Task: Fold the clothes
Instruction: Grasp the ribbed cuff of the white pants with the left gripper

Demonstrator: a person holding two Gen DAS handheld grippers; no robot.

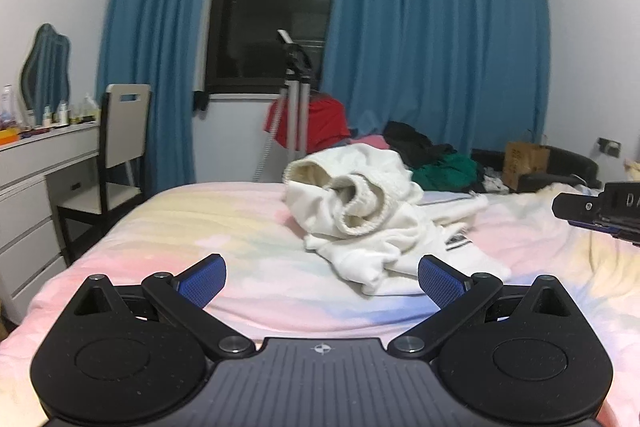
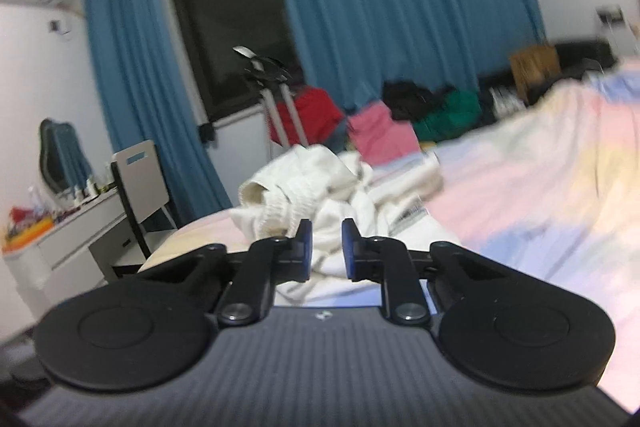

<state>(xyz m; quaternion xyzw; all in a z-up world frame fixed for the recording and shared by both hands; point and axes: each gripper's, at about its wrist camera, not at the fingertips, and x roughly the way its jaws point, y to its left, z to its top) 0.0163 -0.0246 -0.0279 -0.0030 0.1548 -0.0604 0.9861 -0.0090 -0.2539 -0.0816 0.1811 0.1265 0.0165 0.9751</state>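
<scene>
A crumpled white hooded sweatshirt lies in a heap on the pastel bed sheet. My left gripper hovers low over the sheet just in front of the heap, open wide with nothing between its blue pads. The right gripper is held above the near side of the same sweatshirt, its pads only a narrow gap apart and nothing between them. The right wrist view is blurred by motion. In the left wrist view the right gripper pokes in from the right edge, to the right of the heap.
More clothes, black, green, pink and red, are piled at the bed's far side. A tripod stands under the window. A chair and a white dresser stand left of the bed. A brown box sits far right.
</scene>
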